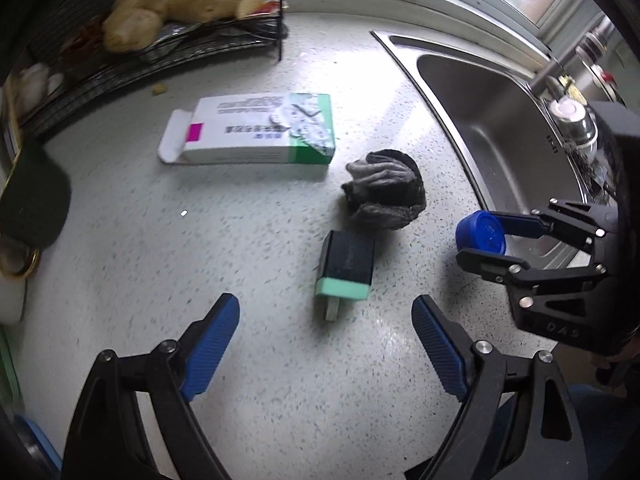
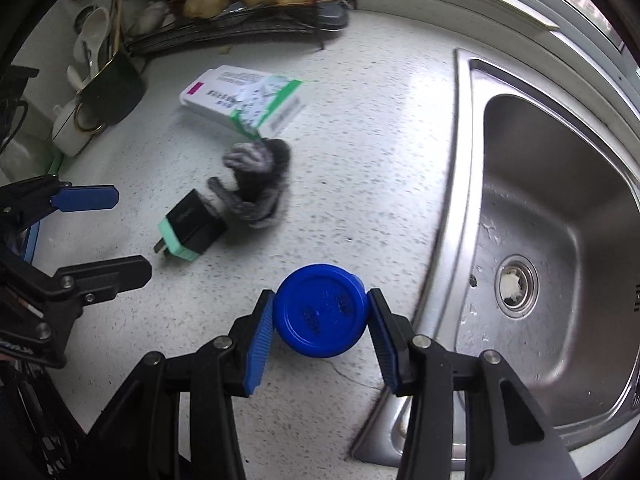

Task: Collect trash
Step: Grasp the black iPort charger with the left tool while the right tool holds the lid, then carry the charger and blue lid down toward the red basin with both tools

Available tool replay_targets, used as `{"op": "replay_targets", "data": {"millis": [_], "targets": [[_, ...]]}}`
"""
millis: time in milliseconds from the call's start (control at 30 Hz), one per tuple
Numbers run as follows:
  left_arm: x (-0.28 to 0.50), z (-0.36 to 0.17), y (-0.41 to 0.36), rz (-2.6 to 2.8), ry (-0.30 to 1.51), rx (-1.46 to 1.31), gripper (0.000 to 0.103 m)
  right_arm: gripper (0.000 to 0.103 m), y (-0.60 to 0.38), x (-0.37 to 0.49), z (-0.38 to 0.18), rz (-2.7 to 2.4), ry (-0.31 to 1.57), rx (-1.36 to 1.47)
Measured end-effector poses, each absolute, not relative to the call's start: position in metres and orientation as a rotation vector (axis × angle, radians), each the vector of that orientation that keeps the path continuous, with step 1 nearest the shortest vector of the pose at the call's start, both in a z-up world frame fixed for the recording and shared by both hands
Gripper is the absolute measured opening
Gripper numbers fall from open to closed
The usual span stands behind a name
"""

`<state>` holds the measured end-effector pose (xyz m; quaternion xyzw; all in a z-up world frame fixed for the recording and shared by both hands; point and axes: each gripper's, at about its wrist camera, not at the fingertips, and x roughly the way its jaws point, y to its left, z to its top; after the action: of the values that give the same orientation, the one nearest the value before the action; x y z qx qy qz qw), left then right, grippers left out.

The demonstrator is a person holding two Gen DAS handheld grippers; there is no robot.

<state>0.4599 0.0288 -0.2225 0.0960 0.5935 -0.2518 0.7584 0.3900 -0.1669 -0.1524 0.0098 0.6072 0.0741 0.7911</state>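
Cap (image 2: 321, 310) sits clamped between right tool (image 2: 320, 316) pads.

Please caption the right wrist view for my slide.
Right tool grips a blue cap above the counter, beside the sink.

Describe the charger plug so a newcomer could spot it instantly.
Start at the steel sink, then move left across the speckled counter. Beside the crumpled grey cloth lies the charger plug: a small black block with a mint-green end and metal prongs.
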Motion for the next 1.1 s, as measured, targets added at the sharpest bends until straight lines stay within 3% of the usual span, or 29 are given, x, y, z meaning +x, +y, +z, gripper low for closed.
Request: {"op": "replay_targets", "data": {"millis": [467, 567, 633, 833, 1100], "targets": [[0.482, -0.256, 0.003, -0.647, 1.29, 0.276, 0.085, 0.043, -0.189, 0.406, -0.152, 0.075, 1.327, 0.095], [0.48, -0.257, -0.006, -0.65, 1.259, 0.345, 0.075, 0.043, -0.197, 0.408, -0.163, 0.066, 1.33, 0.108], [0.478, -0.258, -0.018, -0.628, 1.236, 0.418, 0.058, 0.043, -0.197, 0.41, -0.171, 0.063, 1.329, 0.119], [0.47, -0.256, -0.03, -0.637, 1.239, 0.451, 0.028, 0.043, -0.195, 0.412, -0.171, 0.065, 1.32, 0.151], [0.454, -0.249, -0.007, -0.595, 1.268, 0.345, 0.028, 0.043, -0.188, 0.406, -0.164, 0.111, 1.299, 0.145]]}}
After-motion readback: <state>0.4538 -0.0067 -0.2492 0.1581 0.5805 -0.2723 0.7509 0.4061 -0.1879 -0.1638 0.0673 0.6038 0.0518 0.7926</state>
